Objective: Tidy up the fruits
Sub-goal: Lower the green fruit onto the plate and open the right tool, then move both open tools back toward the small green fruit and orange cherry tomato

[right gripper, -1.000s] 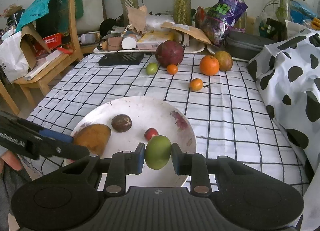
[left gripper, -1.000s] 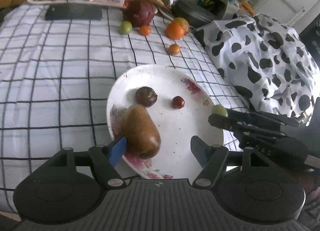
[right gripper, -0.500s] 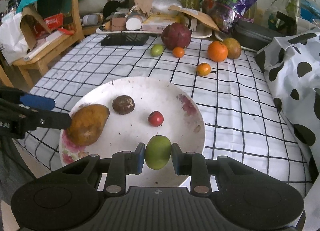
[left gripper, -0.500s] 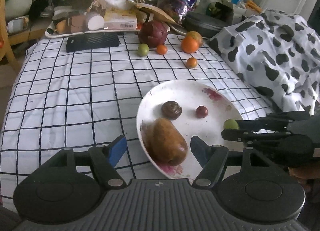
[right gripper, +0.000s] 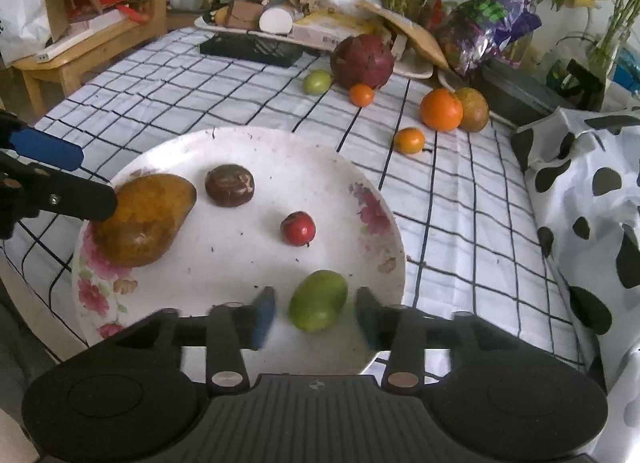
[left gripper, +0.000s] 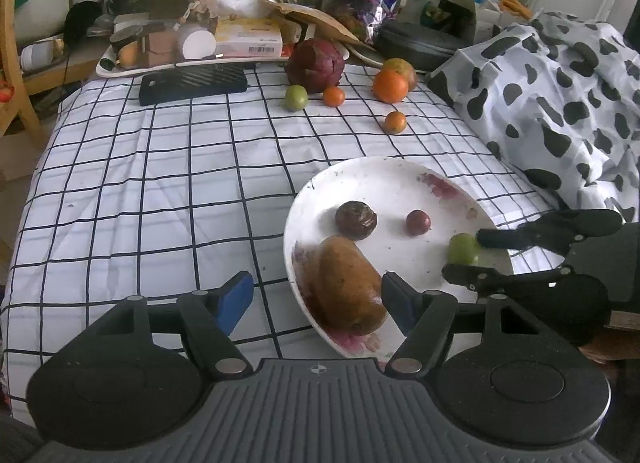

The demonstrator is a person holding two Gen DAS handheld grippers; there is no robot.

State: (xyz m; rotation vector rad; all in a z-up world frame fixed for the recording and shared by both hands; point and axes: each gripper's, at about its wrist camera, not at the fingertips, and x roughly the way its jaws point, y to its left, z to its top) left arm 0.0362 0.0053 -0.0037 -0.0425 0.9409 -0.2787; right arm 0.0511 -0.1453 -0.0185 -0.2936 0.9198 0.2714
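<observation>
Fruit (right gripper: 318, 300) rests at the plate's (right gripper: 240, 263) 5 o'clock between the right tool's (right gripper: 316, 313) just-parted jaws, evidently delivered, while the left tool (left gripper: 316, 299) hangs open, empty.

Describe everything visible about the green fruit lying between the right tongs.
The small, smooth, oval green fruit has a slightly yellowish, matte skin with no stem visible. It lies on its side on the near edge of the white floral-rimmed plate, nearest the right tongs. Their jaws have just been opening; the blue pads now stand clear on both sides, so only the plate touches it. The red fruit and others sit apart from it.
</observation>
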